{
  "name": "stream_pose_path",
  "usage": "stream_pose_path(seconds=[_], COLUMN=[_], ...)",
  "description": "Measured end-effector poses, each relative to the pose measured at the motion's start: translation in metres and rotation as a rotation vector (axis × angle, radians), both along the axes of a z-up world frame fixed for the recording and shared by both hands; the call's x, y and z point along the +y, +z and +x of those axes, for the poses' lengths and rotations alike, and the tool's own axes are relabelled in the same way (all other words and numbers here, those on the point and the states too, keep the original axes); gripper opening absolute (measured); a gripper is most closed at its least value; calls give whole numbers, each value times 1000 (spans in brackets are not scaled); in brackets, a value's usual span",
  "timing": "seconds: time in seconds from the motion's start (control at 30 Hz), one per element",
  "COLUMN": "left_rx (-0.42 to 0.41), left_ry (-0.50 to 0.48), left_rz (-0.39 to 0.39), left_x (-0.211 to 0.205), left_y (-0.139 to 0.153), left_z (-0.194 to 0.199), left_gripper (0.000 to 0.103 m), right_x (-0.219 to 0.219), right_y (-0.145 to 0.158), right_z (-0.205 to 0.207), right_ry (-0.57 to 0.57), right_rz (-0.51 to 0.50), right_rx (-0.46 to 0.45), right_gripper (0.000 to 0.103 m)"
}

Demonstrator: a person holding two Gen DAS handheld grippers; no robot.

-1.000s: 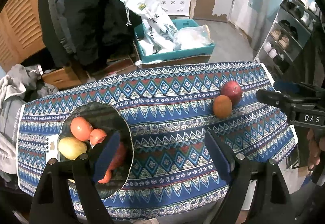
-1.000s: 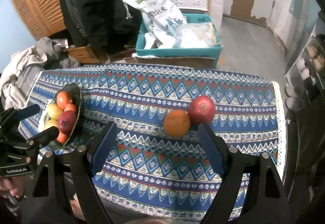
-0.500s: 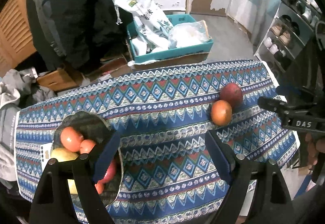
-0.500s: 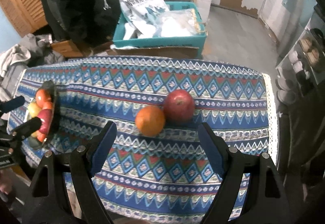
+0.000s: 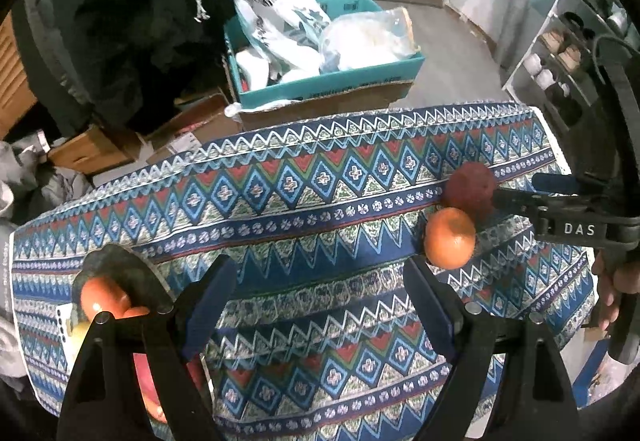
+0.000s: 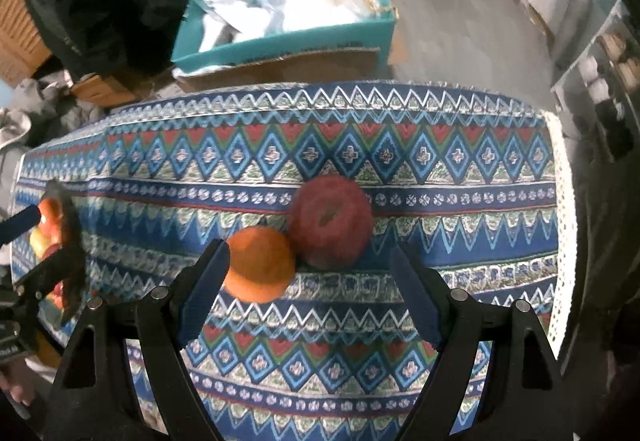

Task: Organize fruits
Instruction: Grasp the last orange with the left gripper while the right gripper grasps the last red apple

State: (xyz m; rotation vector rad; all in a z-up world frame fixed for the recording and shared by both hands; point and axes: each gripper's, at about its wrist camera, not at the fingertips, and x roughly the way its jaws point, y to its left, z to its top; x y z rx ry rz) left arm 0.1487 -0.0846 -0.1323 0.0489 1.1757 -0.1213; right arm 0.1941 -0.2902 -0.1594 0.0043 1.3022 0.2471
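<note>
Apple and orange sit dead ahead of the wide-open right gripper — orange is crowded against its left finger — so it's the nearer one, left gripper also wide and empty.

Woven patterned cloth covers my worktop; the orange looks matt, my right claw matt black plastic.

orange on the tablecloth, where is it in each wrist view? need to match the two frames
Left wrist view: the orange sits right of centre, just beyond the left hand-held gripper's right fingertip.
Right wrist view: the orange is low, left of centre, against the right hand-held gripper's left fingertip.
Shared landmark: the red apple touching the orange on its far right side.
</note>
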Motion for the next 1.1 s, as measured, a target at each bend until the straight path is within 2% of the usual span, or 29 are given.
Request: stream_pose_path(seconds=[0.23,0.37,0.47,0.7,0.73,0.77,0.93,1.1], left_rx=[38,57,87,117,118,118,128,123], left_ry=[6,8,37,49,48,48,38,8], left_rz=[-54,-34,-71,-93,-96,-101,-154,-181], left_x=[-3,-7,-5,-12,-13,-15,-28,-49], left_y=[-27,-44,-58,-75,-76,-76,-72,-68], left_z=[26,38,47,55,55,55,49,43], left_gripper=[87,87,87,87,87,87,87,87], right_x=[-7,-7,-5,-1,-1,-1,-3,-32], right_y=[-33,-47,-57,-78,-80,-81,-78,-60], right_z=[22,26,30,37,37,37,32,20], right_ry=[-43,-41,-36,-41,-41,-37,-24,-76], right_rz=[-8,3,-5,11,21,50,21,41], right_rx=[57,70,79,107,109,115,80,28], right_gripper=[82,82,82,81,79,72,71,71])
